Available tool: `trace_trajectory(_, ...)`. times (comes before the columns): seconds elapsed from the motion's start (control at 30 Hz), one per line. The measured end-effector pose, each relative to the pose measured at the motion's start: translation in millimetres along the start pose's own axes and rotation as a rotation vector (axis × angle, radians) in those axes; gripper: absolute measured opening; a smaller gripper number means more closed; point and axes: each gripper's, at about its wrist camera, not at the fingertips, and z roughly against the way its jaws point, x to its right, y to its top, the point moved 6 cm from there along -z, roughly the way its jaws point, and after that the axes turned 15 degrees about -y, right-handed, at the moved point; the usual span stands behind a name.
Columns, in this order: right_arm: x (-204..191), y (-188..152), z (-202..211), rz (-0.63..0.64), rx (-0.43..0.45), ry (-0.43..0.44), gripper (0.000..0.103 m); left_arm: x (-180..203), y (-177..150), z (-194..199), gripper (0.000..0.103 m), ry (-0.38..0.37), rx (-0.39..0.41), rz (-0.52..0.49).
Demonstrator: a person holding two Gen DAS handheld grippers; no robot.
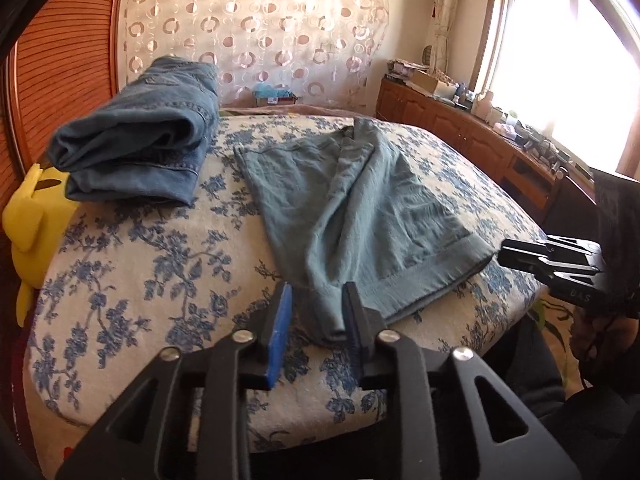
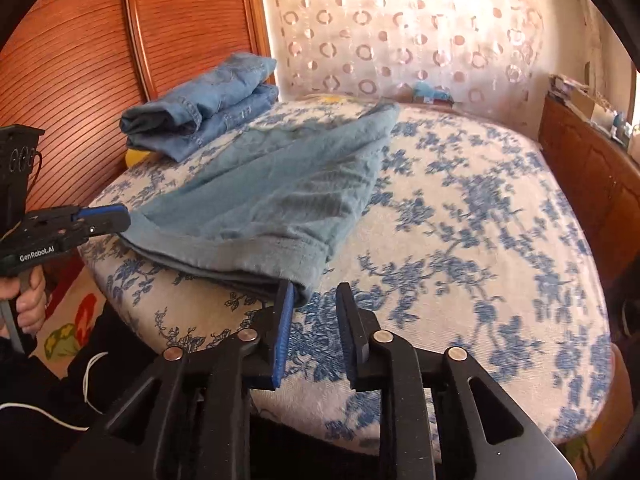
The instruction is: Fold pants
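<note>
Bed [image 1: 132,248] with white, blue-floral cover. Ribbed reddish wood panel wall [image 1: 68,52] on the left; sheer curtain [image 1: 256,20] with circle pattern behind. Bright window [image 1: 560,52] on the right, daylight blown out. Low wooden cabinets [image 1: 448,120] under it, cluttered top. Patterned floral rug [image 2: 68,320] on floor.

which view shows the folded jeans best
The left wrist view: the folded jeans sit large and unobstructed on the bed, layers and seams clear. The right wrist view shows them smaller and farther back, beyond the teal pants.
</note>
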Motion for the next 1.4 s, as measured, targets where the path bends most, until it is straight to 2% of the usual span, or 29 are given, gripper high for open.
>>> trace_trajectory(0.13, 6, 9, 7, 0.000, 0.024, -0.012, 0.023, -4, 12, 3, 0.040, 0.014, 0.018, -0.004)
trace_trajectory(0.23, 10, 18, 5, -0.004, 0.035, -0.024, 0.024, -8, 22, 1, 0.041, 0.018, 0.027, -0.008)
trace_trajectory(0.4, 13, 33, -5, 0.002, 0.051, -0.030, 0.025, -11, 38, -15, 0.053, 0.021, 0.026, -0.024)
trace_trajectory(0.47, 12, 38, -12, 0.012, 0.056, -0.029, 0.026, -10, 43, -20, 0.065, 0.017, 0.029, -0.025)
trace_trajectory(0.5, 12, 40, -14, 0.015, 0.057, -0.028, 0.026, -10, 47, -24, 0.066, 0.019, 0.028, -0.030)
trace_trajectory(0.9, 20, 56, -60, 0.005, 0.023, -0.031, 0.029, 16, 109, -76, 0.066, 0.002, -0.017, -0.149)
trace_trajectory(1.13, 33, 77, -71, 0.019, 0.020, -0.035, 0.034, 27, 135, -115, 0.065, -0.059, -0.088, -0.181)
trace_trajectory(1.23, 39, 85, -80, 0.022, 0.009, -0.038, 0.035, 28, 143, -133, 0.051, -0.107, -0.129, -0.178)
trace_trajectory(1.4, 42, 92, -94, 0.028, -0.008, -0.027, 0.036, 28, 150, -165, 0.039, -0.123, -0.198, -0.194)
